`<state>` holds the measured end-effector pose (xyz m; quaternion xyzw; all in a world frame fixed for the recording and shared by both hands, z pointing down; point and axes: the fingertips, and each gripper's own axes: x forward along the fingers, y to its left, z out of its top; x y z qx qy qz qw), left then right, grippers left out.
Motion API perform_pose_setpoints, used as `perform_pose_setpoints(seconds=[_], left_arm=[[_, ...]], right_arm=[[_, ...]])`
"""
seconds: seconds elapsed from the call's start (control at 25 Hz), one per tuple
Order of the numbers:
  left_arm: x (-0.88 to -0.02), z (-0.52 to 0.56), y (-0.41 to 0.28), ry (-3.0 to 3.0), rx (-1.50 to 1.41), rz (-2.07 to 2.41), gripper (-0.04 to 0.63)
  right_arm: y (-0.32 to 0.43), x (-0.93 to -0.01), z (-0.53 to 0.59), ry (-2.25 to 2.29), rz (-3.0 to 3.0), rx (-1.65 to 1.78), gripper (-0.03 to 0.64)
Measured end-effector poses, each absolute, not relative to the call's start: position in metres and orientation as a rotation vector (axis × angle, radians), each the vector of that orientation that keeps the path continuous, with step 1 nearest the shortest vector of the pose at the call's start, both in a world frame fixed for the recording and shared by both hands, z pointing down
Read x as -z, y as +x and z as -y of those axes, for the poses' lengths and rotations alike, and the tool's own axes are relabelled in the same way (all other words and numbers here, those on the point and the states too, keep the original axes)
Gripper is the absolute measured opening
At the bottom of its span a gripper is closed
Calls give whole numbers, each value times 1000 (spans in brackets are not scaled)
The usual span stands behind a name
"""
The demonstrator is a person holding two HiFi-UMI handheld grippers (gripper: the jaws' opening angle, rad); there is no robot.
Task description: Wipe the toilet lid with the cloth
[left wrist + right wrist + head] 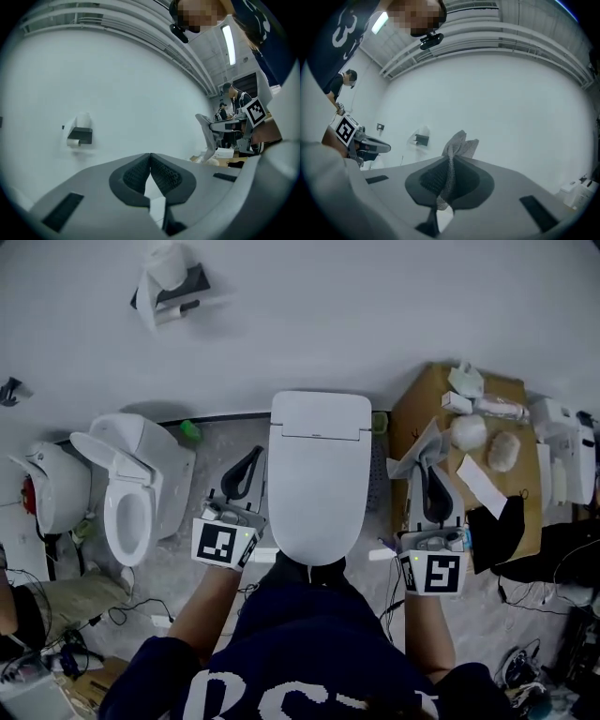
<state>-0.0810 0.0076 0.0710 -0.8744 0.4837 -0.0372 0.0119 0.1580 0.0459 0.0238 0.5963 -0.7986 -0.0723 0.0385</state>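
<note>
The white toilet (317,474) stands in the middle of the head view with its lid (319,493) down. My left gripper (253,454) is held left of the lid, shut with nothing between its pads (161,174). Right of the lid, my right gripper (433,448) is shut on a grey cloth (415,454). In the right gripper view the cloth (454,157) is pinched between the jaws and sticks out past the tips. Both grippers point at the white wall, clear of the lid.
A second toilet (131,486) with its seat raised stands at the left, beside a round appliance (52,486). A brown table (469,442) with packets and paper is at the right. A paper holder (167,287) hangs on the wall. Cables lie on the floor.
</note>
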Motion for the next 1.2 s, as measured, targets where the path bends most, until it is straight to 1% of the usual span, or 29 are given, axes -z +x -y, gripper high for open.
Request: perform_pose_setpoints(seconds=[0.2, 0.48, 0.68, 0.88, 1.2], left_arm=[[-30, -12, -84, -2677, -12, -1542, 18], [-18, -30, -82, -2644, 69, -1515, 20], [-7, -35, -84, -2627, -20, -1538, 20], [-12, -40, -88, -2613, 41, -1559, 20], [-10, -46, -73, -2607, 44, -1551, 19]], right_arm=[[150, 4, -55, 1802, 2482, 270, 37], [162, 29, -65, 1842, 2488, 326, 37], [163, 30, -64, 1848, 2477, 352, 37], [164, 30, -62, 1830, 2481, 355, 37], [178, 32, -68, 1826, 2479, 363, 37]])
